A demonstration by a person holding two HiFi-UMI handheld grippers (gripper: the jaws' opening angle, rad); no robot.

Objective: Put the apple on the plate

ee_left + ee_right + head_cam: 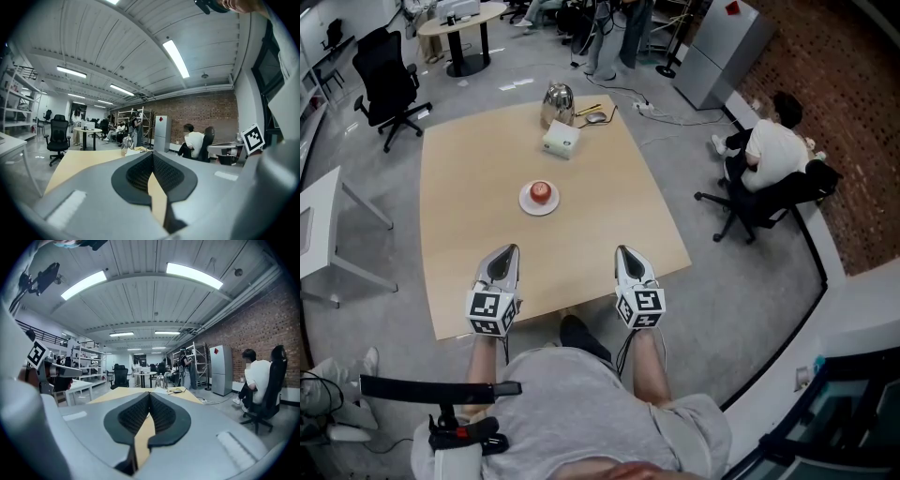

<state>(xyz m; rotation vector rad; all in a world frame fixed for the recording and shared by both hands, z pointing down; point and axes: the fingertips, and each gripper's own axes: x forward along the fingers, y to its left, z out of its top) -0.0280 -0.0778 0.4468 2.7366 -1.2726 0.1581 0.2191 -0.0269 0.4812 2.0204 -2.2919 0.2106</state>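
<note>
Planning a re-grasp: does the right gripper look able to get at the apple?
Probably yes: only bare table lies between the right gripper and the apple, though its jaws are shut now.

Silver kettle w/ white box just beside

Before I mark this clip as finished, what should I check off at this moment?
1. Apple sits on the plate: ok.
2. Plate rests on the table, well in from its edges: ok.
3. Left claw shut with nothing between its jaws: ok.
4. Right claw shut with nothing between its jaws: ok.
5. Both claws at the table's near edge, apart from the plate: ok.
6. Apple settled and not rolling: cannot tell from a single moment.
</note>
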